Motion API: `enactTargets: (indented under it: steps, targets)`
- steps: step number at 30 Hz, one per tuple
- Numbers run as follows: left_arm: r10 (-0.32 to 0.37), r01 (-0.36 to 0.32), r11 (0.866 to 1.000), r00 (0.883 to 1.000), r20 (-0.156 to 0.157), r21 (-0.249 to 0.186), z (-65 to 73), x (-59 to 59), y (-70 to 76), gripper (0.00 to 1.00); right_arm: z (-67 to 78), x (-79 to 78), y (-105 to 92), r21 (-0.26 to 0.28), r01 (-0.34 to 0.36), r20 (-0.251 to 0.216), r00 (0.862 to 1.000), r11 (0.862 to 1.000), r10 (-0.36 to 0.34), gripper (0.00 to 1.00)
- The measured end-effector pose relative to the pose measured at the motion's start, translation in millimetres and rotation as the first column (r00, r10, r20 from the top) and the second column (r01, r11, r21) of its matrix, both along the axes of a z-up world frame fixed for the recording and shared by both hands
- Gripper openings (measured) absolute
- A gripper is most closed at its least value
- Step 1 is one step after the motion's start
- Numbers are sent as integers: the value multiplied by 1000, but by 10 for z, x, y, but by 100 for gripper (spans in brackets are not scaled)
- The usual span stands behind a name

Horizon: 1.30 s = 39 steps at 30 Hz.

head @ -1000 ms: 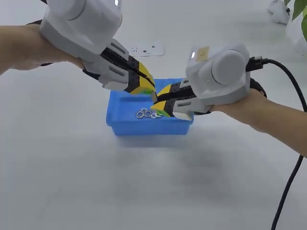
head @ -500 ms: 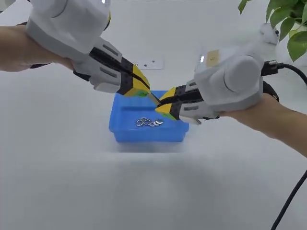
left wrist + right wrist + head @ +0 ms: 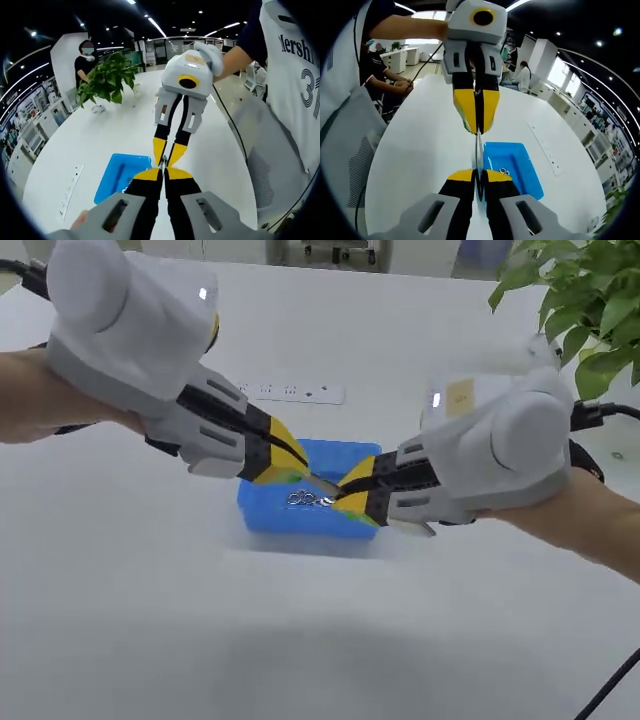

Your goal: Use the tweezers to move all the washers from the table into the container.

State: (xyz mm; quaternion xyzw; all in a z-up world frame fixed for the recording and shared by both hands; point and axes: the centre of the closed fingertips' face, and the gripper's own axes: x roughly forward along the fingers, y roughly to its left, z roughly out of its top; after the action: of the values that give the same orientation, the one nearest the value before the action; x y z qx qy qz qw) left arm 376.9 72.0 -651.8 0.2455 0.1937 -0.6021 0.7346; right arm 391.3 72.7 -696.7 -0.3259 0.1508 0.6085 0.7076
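A blue container (image 3: 350, 454) sits mid-table with several metal washers (image 3: 310, 500) lying inside. Over its right front corner, thin metal tweezers (image 3: 325, 485) bridge the two gripper tips. My left gripper (image 3: 292, 468) comes in from the left and is shut on one end. My right gripper (image 3: 352, 496) comes from the right, shut on the other end. In the right gripper view the tweezers (image 3: 478, 150) run between my own jaws (image 3: 479, 176) and the left gripper (image 3: 476, 126), with the container (image 3: 517, 170) and washers (image 3: 504, 171) beside them. The left gripper view looks along its jaws (image 3: 164, 172) at the right gripper (image 3: 167, 150) and the container (image 3: 117, 175).
A white power strip (image 3: 290, 392) lies beyond the container. A green plant (image 3: 580, 300) stands at the far right. A black cable (image 3: 612, 690) trails from the right gripper. People stand or sit in the background.
The head camera has tilted up, so the table scene sits lower and smaller. The two gripper tips have drawn closer together over the container's right side.
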Motion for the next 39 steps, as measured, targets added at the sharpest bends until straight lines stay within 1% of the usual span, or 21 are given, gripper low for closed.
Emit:
enactTargets:
  steps: [1,3,5,6,7,9,11,13,14,15,16,17,18,20,22,25,27,32,33,36,39]
  targets:
    - [-2,2,1000,1000,1,5,-30,-36,9,6,-13,-23,1,-8,-5,2,1000,1000,5,8]
    - [-3,3,1000,1000,-10,8,-86,-86,28,7,-55,-85,-6,-25,-18,-8,1000,1000,18,8]
    - [3,-3,1000,999,-32,-1,-155,-139,35,7,-113,-143,-16,-42,-28,-16,1000,999,27,8]
    - [3,-3,1000,999,-42,-1,-209,-170,40,7,-163,-184,-23,-60,-39,-22,999,997,38,8]
    - [3,-3,1000,999,-43,1,-233,-181,40,6,-197,-204,-28,-69,-45,-26,999,997,43,8]
    - [8,-7,1000,998,-66,24,-375,-225,71,6,-295,-265,-35,-89,-61,-50,997,994,57,8]
    - [15,-11,999,996,-85,41,-515,-243,111,6,-363,-294,-35,-102,-68,-58,996,992,62,8]
    - [25,-20,998,995,-97,54,-633,-233,150,5,-482,-324,-42,-125,-76,-74,995,989,67,8]
    - [29,-21,997,994,-109,73,-710,-234,184,5,-525,-320,-47,-135,-75,-75,995,988,66,7]
    - [31,-22,996,993,-114,84,-759,-233,202,5,-562,-313,-50,-141,-73,-79,995,987,63,7]
    - [31,-19,995,991,-129,94,-822,-231,227,5,-603,-295,-50,-144,-71,-87,994,987,59,7]
    - [34,-21,995,991,-130,99,-861,-214,239,5,-624,-276,-49,-144,-66,-90,995,987,54,7]
    - [46,-32,994,990,-133,102,-912,-178,258,5,-645,-254,-46,-146,-62,-92,995,987,49,7]
    - [63,-49,994,988,-142,100,-969,-131,273,5,-696,-205,-38,-155,-61,-93,995,986,47,7]
    - [84,-71,993,986,-147,96,-1024,-73,276,5,-751,-154,-34,-169,-70,-83,995,983,56,7]
    - [91,-75,992,983,-159,101,-1128,-28,266,5,-817,-76,-6,-169,-71,-91,994,983,56,7]
    - [92,-75,992,981,-174,103,-1176,-27,263,5,-887,-39,0,-180,-76,-94,994,981,60,7]
    - [109,-92,990,978,-176,105,-1252,26,256,5,-1001,0,-9,-189,-85,-106,992,978,66,8]
    - [113,-95,990,977,-182,105,-1267,42,260,5,-1027,5,-20,-195,-91,-105,992,977,71,8]
    - [124,-104,988,975,-184,114,-1311,67,273,5,-1071,29,-32,-197,-93,-111,991,976,73,8]
    - [131,-109,987,973,-191,117,-1338,70,283,5,-1121,42,-49,-205,-98,-118,990,974,75,8]
